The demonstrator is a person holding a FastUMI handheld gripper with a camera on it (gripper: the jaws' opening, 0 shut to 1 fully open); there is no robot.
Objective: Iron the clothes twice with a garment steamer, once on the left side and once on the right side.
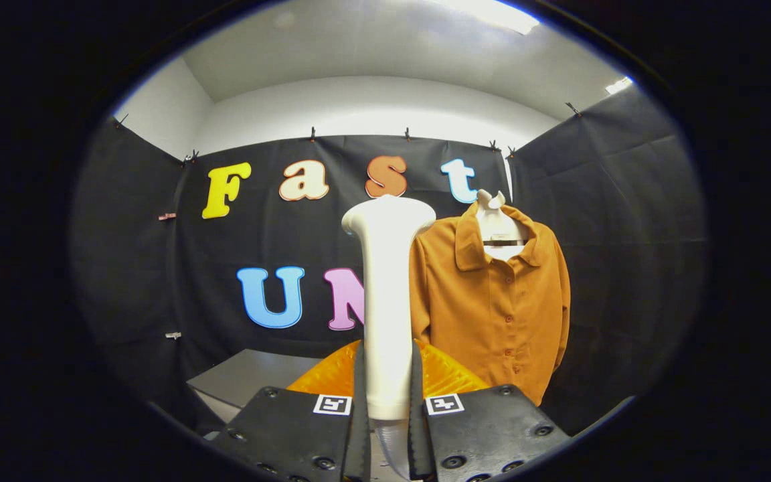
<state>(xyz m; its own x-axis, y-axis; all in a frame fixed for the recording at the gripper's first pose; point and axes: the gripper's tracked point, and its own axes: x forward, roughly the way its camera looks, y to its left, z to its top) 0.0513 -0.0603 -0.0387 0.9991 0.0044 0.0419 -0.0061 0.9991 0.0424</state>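
Observation:
A white garment steamer point(385, 301) stands upright between my two fingers, its head turned away from me at the top. My gripper point(386, 402) is shut on the steamer's handle, with both black finger pads point(359, 402) pressing its sides. An orange button-up shirt point(492, 301) hangs on a white hanger point(500, 231) against the booth wall, beyond the steamer and to its right. The steamer's handle hides the shirt's left sleeve edge. The steamer head is short of the shirt and left of it.
A grey table top point(251, 378) lies low to the left behind the fingers. An orange ribbed part point(442, 375) sits just behind the fingers at the steamer's base. Black cloth walls close the booth on all sides.

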